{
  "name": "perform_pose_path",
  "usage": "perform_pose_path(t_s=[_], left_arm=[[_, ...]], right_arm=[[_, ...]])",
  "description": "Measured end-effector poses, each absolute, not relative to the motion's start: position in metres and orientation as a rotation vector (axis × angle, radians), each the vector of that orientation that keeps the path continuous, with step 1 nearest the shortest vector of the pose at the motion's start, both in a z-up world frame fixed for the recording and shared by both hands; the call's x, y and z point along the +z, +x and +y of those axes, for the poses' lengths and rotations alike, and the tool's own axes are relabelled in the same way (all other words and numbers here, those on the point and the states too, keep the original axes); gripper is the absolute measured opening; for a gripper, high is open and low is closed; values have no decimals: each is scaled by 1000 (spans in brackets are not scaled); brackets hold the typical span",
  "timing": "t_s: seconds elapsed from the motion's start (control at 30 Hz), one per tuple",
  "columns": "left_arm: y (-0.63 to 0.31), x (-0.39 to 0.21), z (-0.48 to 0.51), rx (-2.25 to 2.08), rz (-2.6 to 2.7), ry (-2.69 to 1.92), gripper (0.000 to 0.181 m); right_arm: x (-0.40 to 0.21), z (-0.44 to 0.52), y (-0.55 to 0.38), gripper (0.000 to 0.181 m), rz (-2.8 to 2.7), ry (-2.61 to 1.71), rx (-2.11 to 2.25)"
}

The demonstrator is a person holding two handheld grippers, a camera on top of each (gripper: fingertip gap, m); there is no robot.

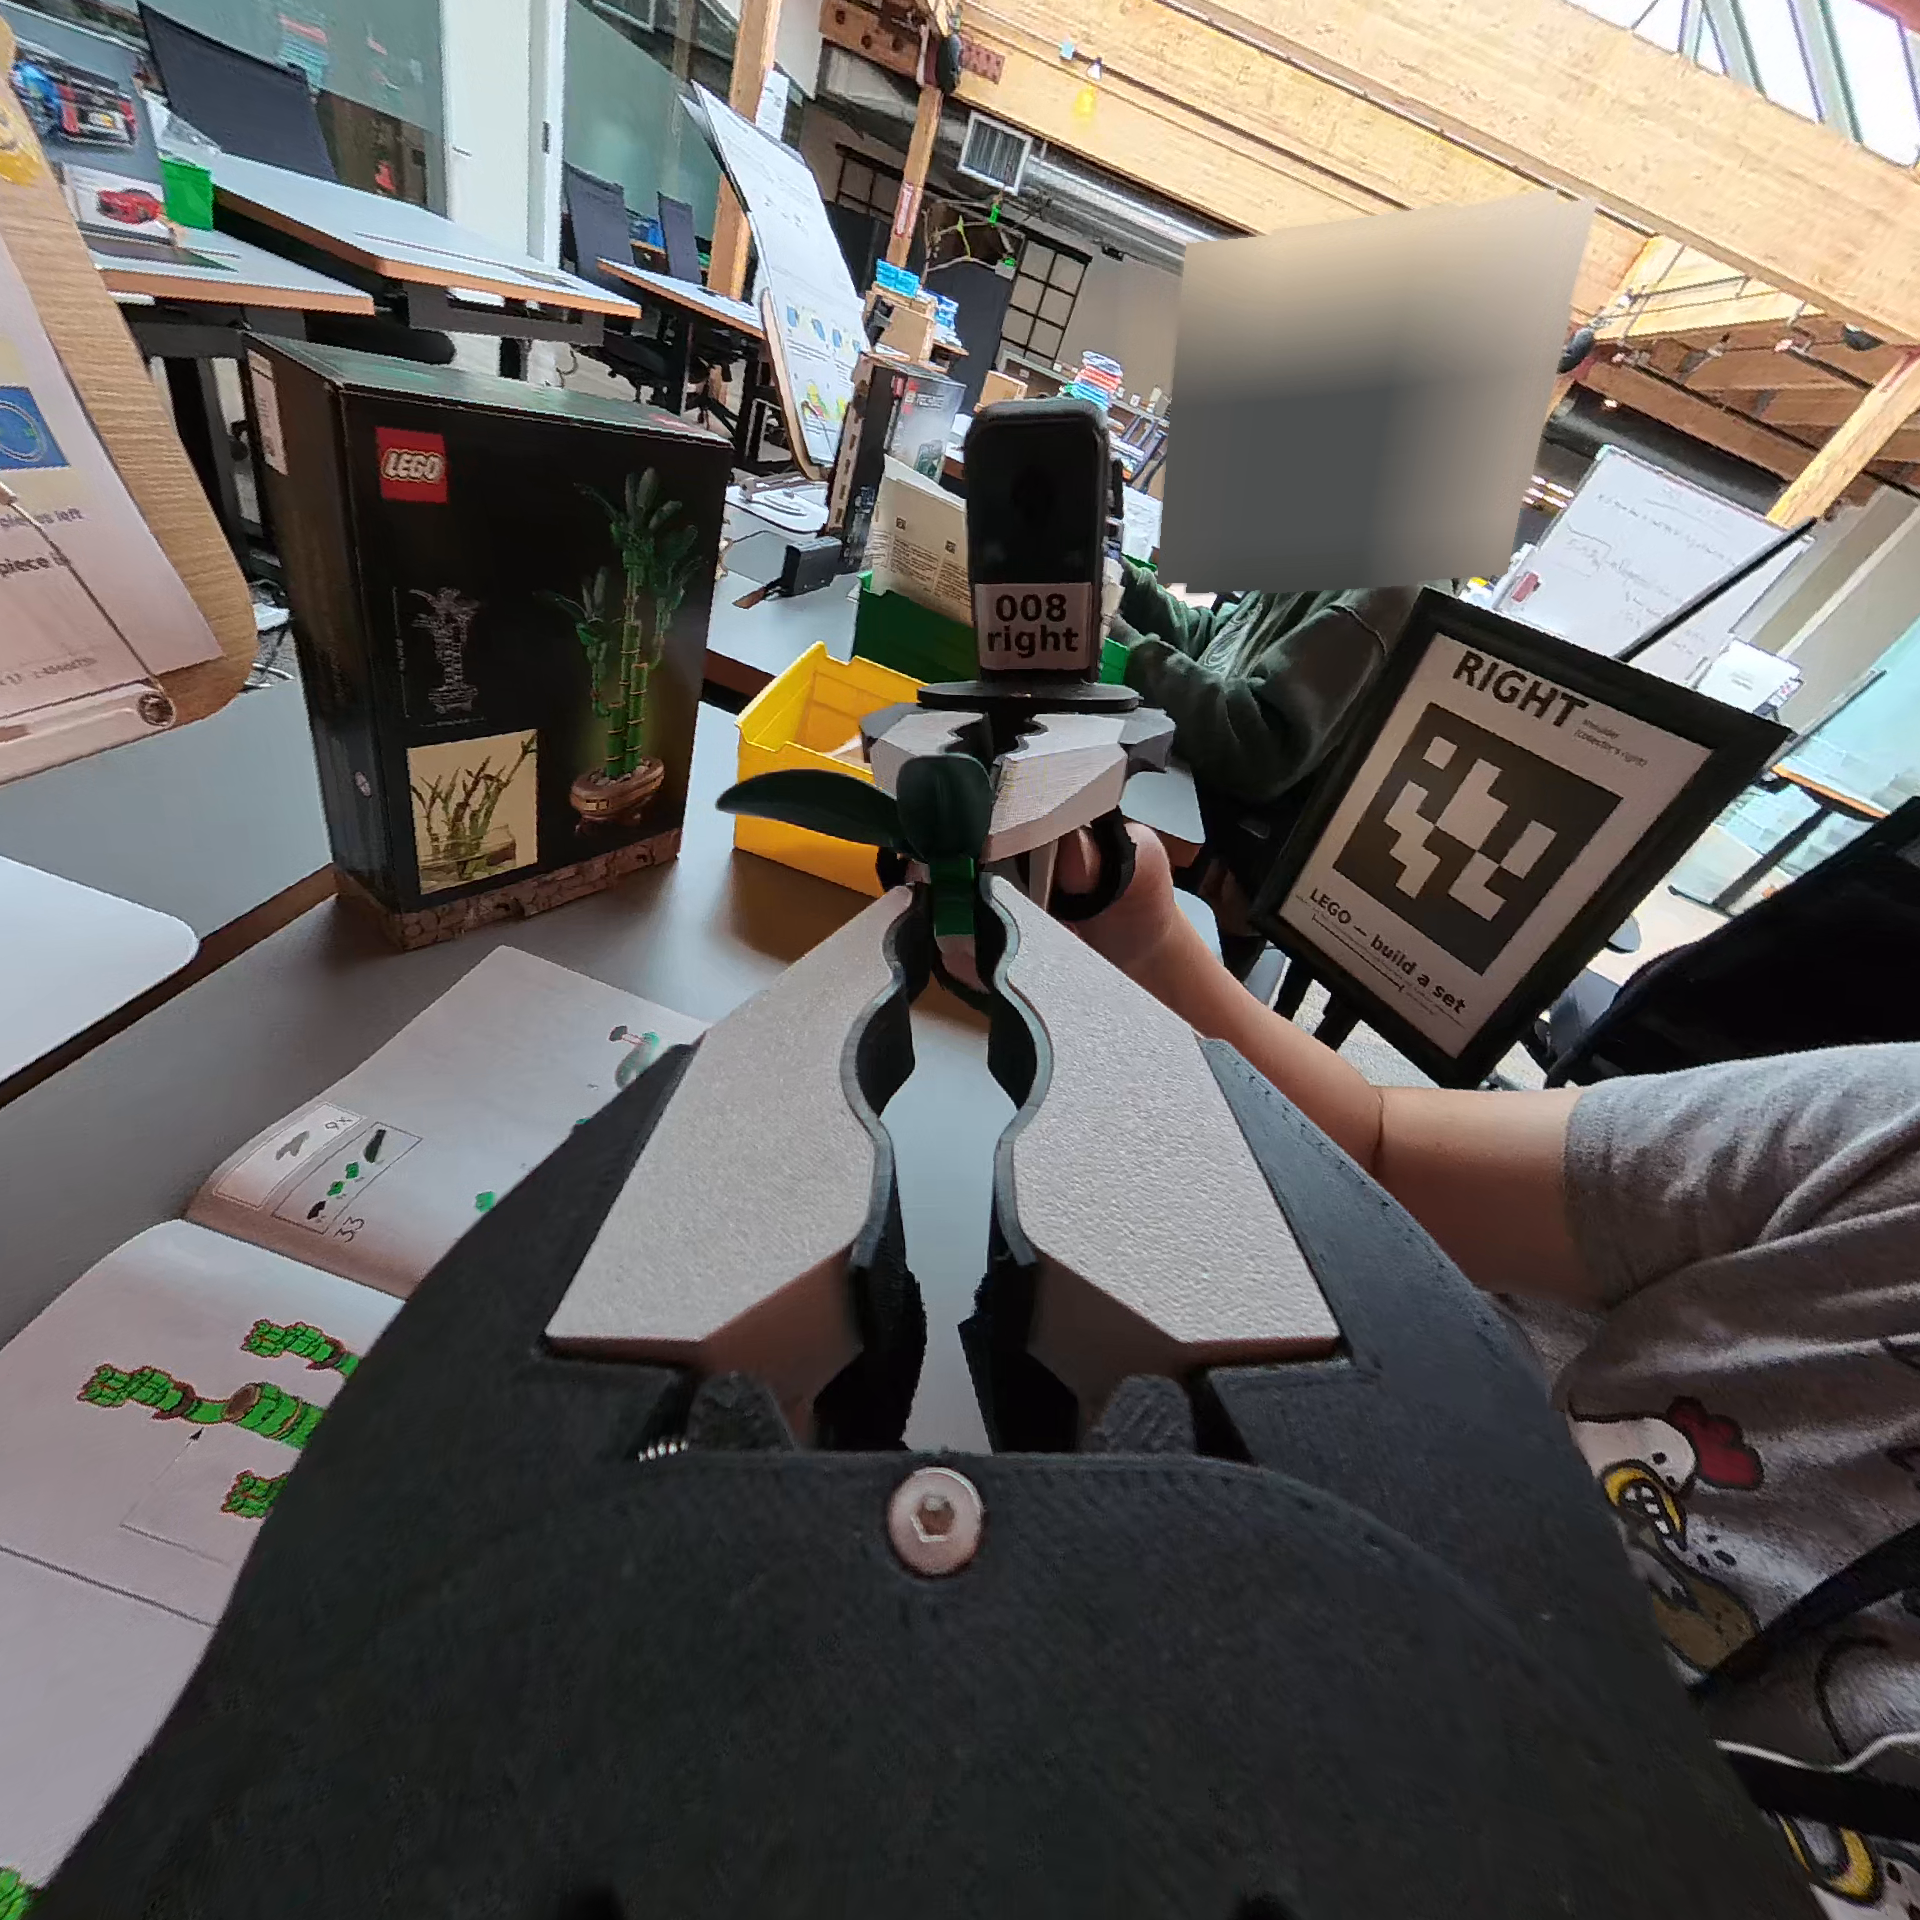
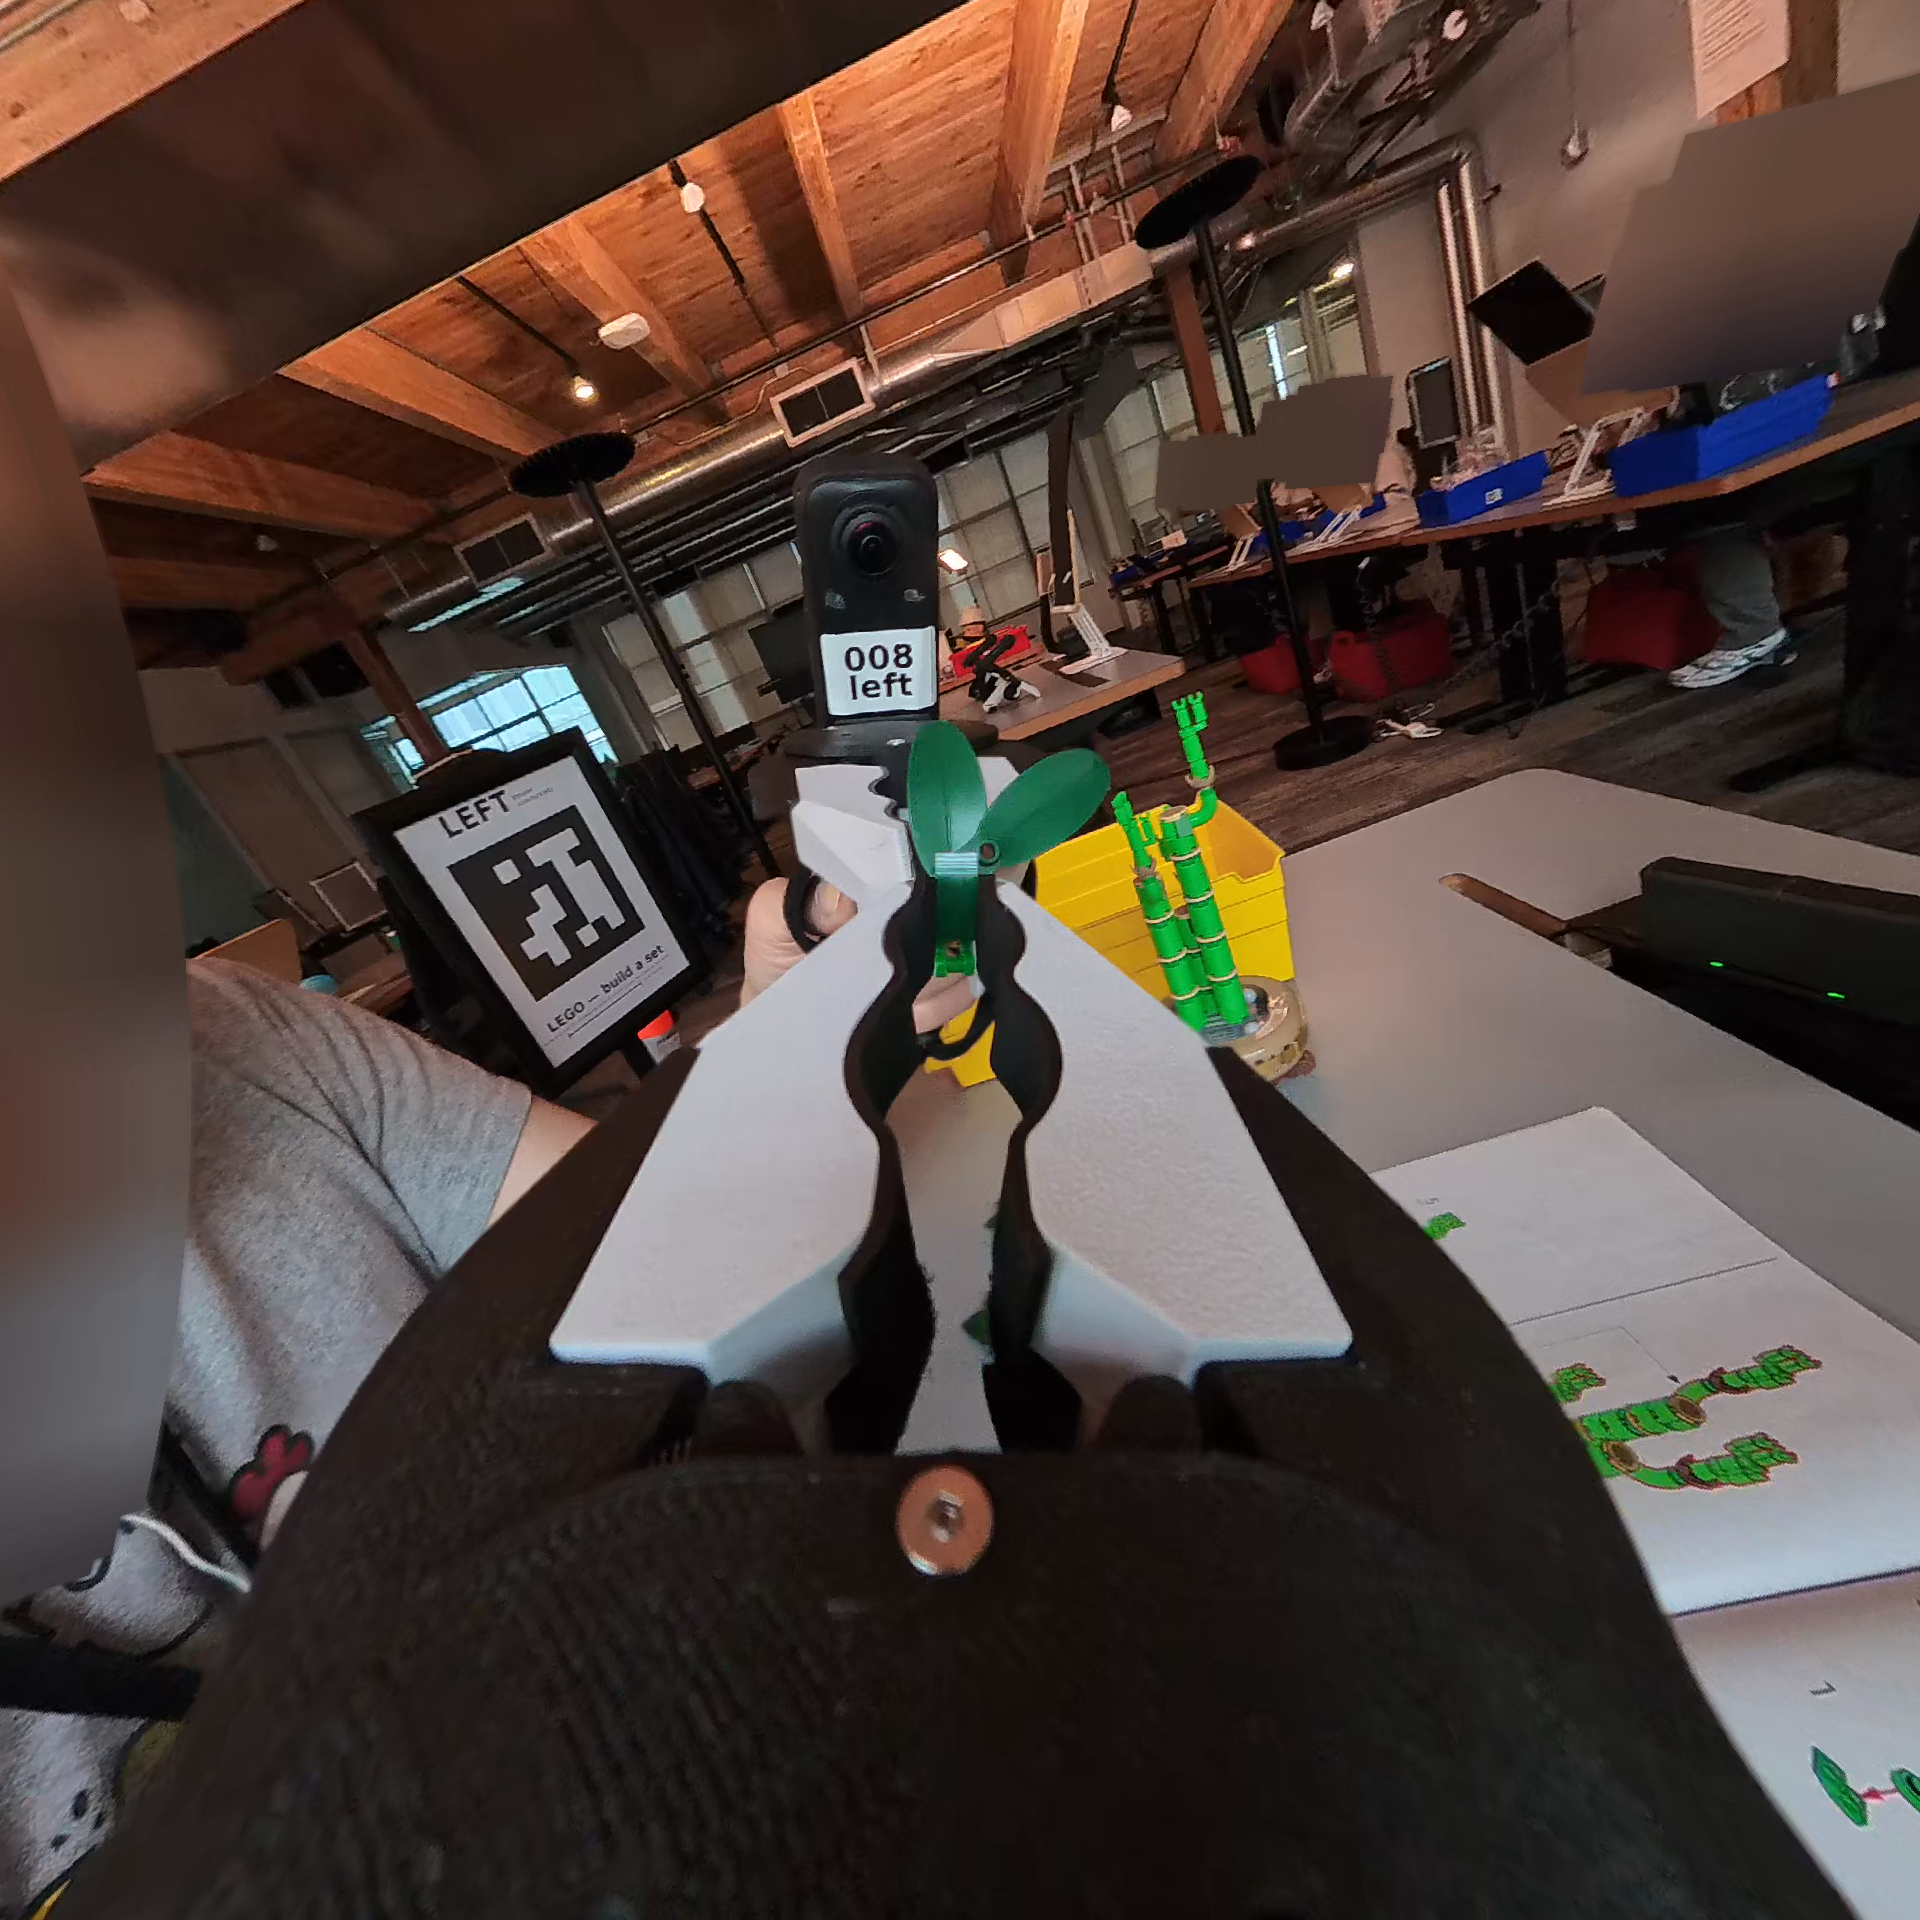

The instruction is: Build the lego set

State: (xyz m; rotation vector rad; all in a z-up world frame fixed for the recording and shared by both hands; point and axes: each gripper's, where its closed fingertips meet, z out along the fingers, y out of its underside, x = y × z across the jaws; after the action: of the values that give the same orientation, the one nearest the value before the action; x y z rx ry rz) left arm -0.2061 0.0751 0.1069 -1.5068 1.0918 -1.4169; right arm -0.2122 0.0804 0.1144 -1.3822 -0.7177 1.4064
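Observation:
My left gripper (image 1: 951,920) and right gripper (image 2: 951,935) face each other tip to tip above the table. Between them is a small leaf piece: a bright green stem (image 1: 951,894) with two dark green leaves (image 2: 945,795). In each wrist view the stem sits pinched between that view's own fingertips, and the leaves fan out in front of the other gripper. Both look shut on it. The partly built green bamboo model (image 2: 1195,914) stands on its tan base beside the right gripper.
The open instruction booklet (image 1: 436,1122) lies on the table under both grippers. Behind stand a yellow bin (image 1: 800,748), the set's box (image 1: 499,644) and framed marker signs (image 1: 1486,821). A black device (image 2: 1766,935) sits far right. A person in a green top (image 1: 1247,665) sits across. Only a small space, under 4 cm, lies between the two pairs of fingers.

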Motion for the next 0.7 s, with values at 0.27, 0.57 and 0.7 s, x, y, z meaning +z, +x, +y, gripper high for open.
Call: perform_pose_path(t_s=[0.27, 0.57, 0.7], left_arm=[[-206, 104, 67, -1443, 1175, -1491, 5], [-206, 114, 68, -1583, 1101, -1458, 6], [-208, 120, 76, -1609, 1013, -1431, 6]], right_arm=[[112, 72, -213, 6, -777, -1402, 1447], [121, 74, -213, 10, -815, -1365, 1240], [141, 71, -206, 30, -812, -1234, 1040]])
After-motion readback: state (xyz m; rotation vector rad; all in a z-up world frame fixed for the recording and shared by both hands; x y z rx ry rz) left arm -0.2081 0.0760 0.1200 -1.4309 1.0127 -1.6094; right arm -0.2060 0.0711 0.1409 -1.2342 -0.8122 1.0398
